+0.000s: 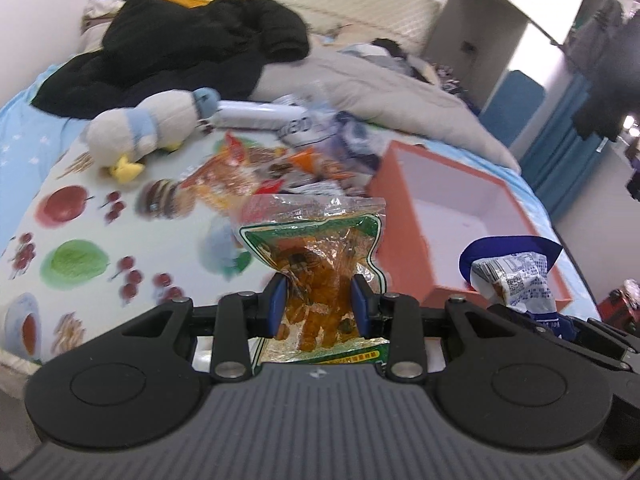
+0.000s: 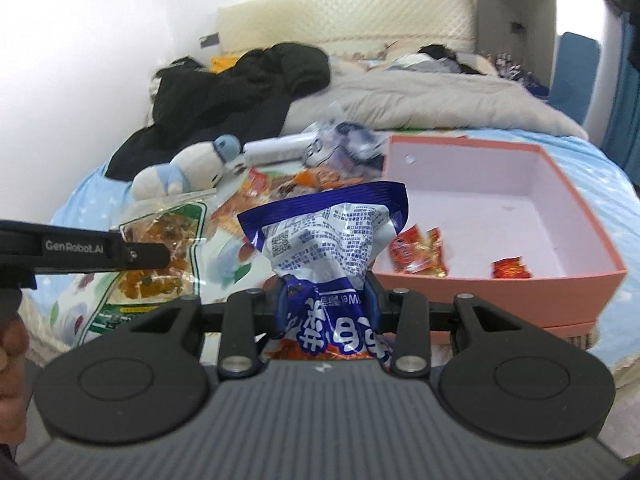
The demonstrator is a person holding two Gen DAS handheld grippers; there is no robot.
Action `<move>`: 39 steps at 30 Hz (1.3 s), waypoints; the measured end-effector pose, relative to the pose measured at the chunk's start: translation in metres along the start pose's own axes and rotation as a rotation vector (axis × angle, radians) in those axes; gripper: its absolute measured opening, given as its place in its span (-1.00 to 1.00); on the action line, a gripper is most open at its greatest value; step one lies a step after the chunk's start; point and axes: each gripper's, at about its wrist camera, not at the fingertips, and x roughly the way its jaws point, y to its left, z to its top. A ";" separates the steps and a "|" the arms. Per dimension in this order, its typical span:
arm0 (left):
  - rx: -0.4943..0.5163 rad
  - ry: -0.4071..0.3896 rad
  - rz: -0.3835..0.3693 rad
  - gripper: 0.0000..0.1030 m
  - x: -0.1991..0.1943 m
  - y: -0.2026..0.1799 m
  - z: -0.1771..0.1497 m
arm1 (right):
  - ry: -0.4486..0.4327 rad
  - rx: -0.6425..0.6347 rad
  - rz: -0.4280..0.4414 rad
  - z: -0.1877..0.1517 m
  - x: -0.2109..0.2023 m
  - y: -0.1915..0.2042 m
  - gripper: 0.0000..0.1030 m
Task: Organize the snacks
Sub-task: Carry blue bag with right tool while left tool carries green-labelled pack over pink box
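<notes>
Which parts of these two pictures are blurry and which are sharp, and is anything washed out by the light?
Left wrist view: the left gripper and its clear orange snack bag are sharp, the snack pile and plush toy smear with motion blur, the far right doorway blows out white. Right wrist view: the right gripper and blue bag are crisp, the pink box bends with fisheye, the wall is overexposed.

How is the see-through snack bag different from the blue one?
The clear bag shows its orange snacks inside; the blue bag hides its own behind blue and white print. The clear bag has a green border; the blue bag has a dark blue top edge. The left claw holds the clear one, the right claw the blue. Both are pinched and lifted.
</notes>
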 end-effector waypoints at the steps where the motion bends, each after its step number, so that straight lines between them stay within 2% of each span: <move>1: 0.009 0.000 -0.014 -0.24 -0.001 -0.006 0.000 | -0.010 0.005 -0.009 0.001 -0.005 -0.004 -0.23; 12: 0.104 0.021 -0.119 -0.24 0.012 -0.075 0.004 | -0.047 0.089 -0.093 0.001 -0.039 -0.053 -0.23; 21: 0.157 0.047 -0.160 -0.24 0.052 -0.119 0.030 | -0.052 0.143 -0.130 0.017 -0.028 -0.094 -0.22; 29: 0.195 0.080 -0.178 -0.24 0.118 -0.155 0.065 | -0.057 0.159 -0.139 0.043 0.003 -0.132 -0.22; 39: 0.233 0.162 -0.186 -0.24 0.219 -0.184 0.097 | -0.010 0.184 -0.140 0.067 0.072 -0.178 -0.22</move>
